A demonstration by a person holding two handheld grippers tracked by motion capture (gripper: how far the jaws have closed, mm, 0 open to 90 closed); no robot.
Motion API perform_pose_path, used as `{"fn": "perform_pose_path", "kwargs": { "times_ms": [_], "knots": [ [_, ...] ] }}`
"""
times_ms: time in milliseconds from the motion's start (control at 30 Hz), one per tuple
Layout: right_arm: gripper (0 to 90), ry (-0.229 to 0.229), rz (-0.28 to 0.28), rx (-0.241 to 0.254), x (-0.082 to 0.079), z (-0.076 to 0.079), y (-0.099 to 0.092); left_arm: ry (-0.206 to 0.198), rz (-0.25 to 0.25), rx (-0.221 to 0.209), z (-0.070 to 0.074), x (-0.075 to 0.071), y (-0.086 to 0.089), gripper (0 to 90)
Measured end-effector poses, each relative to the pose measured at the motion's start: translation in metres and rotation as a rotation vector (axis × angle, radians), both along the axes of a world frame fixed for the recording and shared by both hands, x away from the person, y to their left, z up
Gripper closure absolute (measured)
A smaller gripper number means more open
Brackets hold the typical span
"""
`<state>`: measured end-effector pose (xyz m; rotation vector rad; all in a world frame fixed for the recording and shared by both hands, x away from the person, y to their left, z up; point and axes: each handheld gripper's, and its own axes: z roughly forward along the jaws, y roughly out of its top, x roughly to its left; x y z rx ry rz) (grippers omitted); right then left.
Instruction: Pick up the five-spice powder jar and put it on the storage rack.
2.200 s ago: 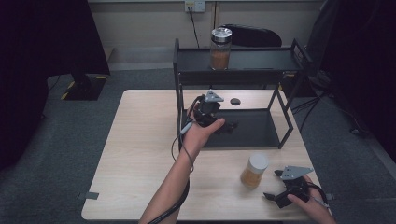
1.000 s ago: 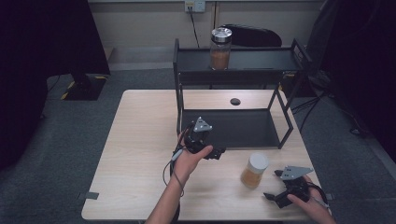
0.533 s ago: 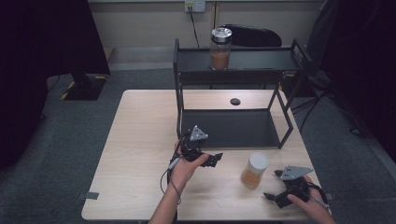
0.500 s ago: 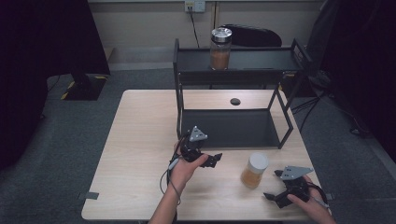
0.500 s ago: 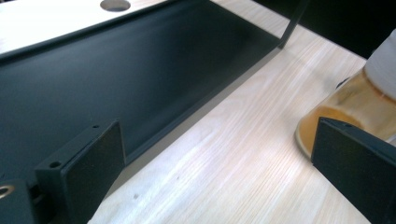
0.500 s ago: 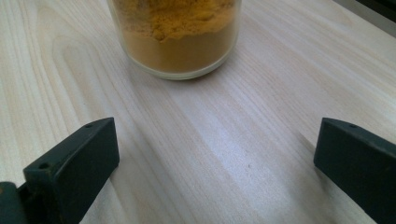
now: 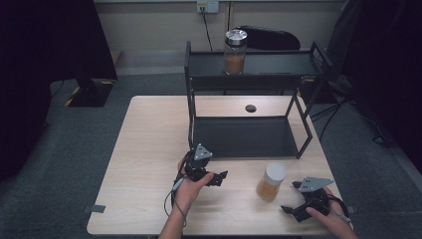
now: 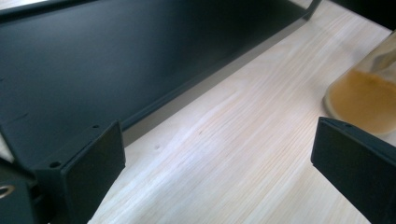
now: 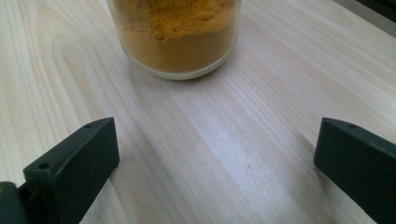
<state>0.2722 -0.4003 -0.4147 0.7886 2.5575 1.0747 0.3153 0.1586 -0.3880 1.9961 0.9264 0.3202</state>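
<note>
The right gripper (image 7: 294, 199), jaws spread, is held low at the table's near edge. Just beyond, a jar of orange powder (image 7: 271, 181) stands upright. The left gripper (image 7: 219, 177), jaws likewise spread, is pointed toward it from beside the black shelf rack (image 7: 300, 135).

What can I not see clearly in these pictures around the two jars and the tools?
- Near jar: lid cut off by the top edge in the right gripper view; in the left gripper view the right edge cuts it.
- Shelf jar: contents too small to identify in the high view.
- Dark disc on the table: too small to identify.
- Right tool: partly hidden by the hand.
</note>
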Motion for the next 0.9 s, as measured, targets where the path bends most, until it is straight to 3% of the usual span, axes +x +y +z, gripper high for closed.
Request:
{"fn": "perform_pose_path", "kwargs": {
  "times_ms": [467,900],
  "knots": [
    [0.0,0.0,0.0,0.0,0.0,0.0,0.0,0.027,0.052,0.024,-0.016,-0.012,0.021,2.4],
    [0.0,0.0,0.0,0.0,0.0,0.0,0.0,0.046,0.105,0.073,-0.021,-0.023,0.039,2.3]
  ]
}}
